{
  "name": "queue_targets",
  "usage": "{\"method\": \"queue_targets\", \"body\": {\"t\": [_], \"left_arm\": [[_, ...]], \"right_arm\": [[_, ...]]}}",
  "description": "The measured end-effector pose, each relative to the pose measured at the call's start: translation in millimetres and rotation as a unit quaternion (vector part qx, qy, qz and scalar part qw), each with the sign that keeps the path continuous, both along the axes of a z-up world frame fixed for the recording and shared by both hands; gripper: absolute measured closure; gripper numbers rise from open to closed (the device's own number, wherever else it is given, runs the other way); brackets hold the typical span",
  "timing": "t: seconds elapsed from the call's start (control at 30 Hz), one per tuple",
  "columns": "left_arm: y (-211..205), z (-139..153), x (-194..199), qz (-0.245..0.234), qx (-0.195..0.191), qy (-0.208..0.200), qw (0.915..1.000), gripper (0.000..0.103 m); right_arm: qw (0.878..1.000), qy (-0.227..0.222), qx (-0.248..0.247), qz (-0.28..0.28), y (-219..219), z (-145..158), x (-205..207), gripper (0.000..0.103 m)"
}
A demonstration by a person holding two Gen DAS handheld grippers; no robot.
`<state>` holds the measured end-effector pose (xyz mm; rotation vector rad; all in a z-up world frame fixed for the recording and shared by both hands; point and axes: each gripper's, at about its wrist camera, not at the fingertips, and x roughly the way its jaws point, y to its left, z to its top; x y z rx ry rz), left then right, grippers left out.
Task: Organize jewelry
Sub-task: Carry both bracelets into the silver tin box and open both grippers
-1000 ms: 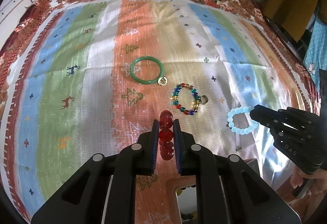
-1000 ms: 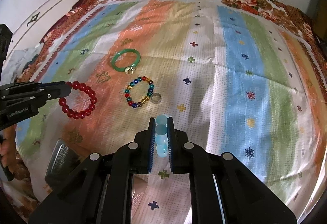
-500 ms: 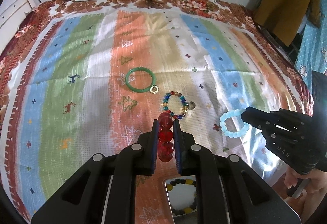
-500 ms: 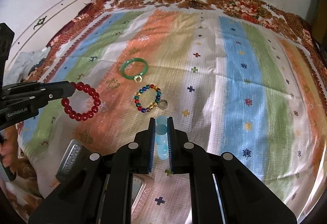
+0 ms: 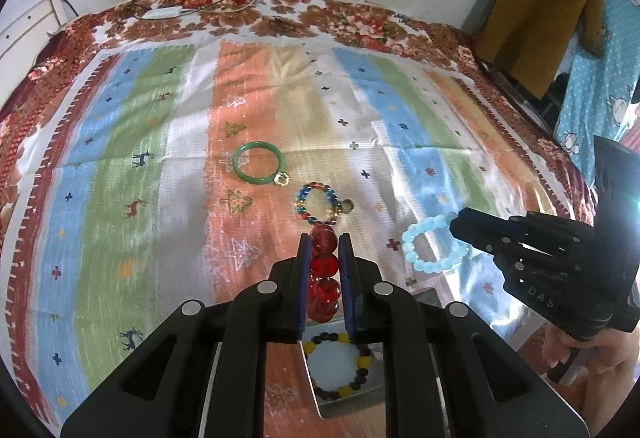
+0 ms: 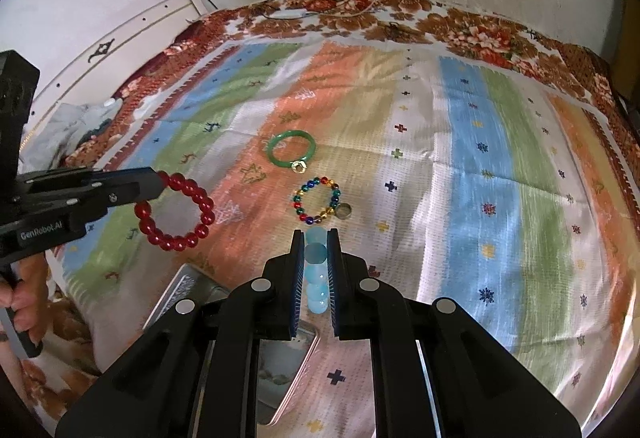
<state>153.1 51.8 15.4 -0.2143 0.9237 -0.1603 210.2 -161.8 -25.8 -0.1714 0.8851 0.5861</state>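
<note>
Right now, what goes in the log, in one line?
left gripper: shut on red bracelet | right gripper: shut on blue bracelet | both above tin box

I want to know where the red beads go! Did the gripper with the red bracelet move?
Yes. In the right wrist view the left gripper and its red bracelet have pulled back toward the near edge, widening the gap to the green bangle.

Two black handheld tongs point forward, side by side, raised above the bed. The left tongs [image 5: 324, 238] are clamped tight around a held item, fingers nearly parallel. The right tongs [image 6: 316, 234] are likewise pinched closed on theirs. A bare hand [image 6: 18, 294] grips the left handle.
</note>
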Motion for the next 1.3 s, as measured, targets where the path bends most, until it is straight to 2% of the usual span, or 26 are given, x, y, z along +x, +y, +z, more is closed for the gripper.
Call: {"method": "queue_targets", "body": {"t": [0.37, 0.8, 1.03, 1.13, 1.17, 1.2, 1.23, 1.27, 1.3], "left_arm": [[-12.3, 5.8, -32.5, -0.020, -0.010, -0.019, 0.9996, 0.090], [-21.9, 0.0, -56.0, -0.029, -0.010, -0.019, 0.9993, 0.090], [-25.0, -5.2, -62.0, -0.027, -0.010, -0.013, 0.9995, 0.090], [-21.4, -12.4, -59.0, -0.024, -0.023, 0.009, 0.9994, 0.089], [-19.8, -13.3, -58.8, -0.018, -0.020, 0.011, 0.9996, 0.087], [-17.3, -13.7, -58.5, -0.010, -0.017, 0.011, 0.9998, 0.079], [-14.4, -13.5, -58.1, -0.003, -0.016, 0.010, 0.9998, 0.074], [-11.0, -13.1, -57.7, 0.005, -0.016, 0.008, 0.9998, 0.072], [-8.3, -13.1, -57.5, 0.012, -0.015, 0.008, 0.9998, 0.072]], "right_arm": [[1.000, -0.010, 0.019, 0.011, -4.4, 10.6, -26.9, 0.091], [0.999, -0.004, 0.022, 0.032, -4.6, 5.7, -57.9, 0.091], [0.999, 0.008, 0.017, 0.049, 1.1, -1.6, -67.1, 0.091], [0.998, 0.022, 0.013, 0.060, 4.7, -8.1, -68.6, 0.091], [0.998, 0.026, 0.010, 0.059, 5.1, -9.8, -68.0, 0.090], [0.998, 0.025, 0.008, 0.059, 5.8, -10.2, -68.2, 0.087], [0.998, 0.019, 0.003, 0.056, 5.7, -9.8, -68.4, 0.082], [0.999, 0.014, 0.000, 0.052, 5.4, -9.0, -68.2, 0.070], [0.999, 0.008, -0.003, 0.047, 4.6, -8.6, -67.7, 0.067]]}}
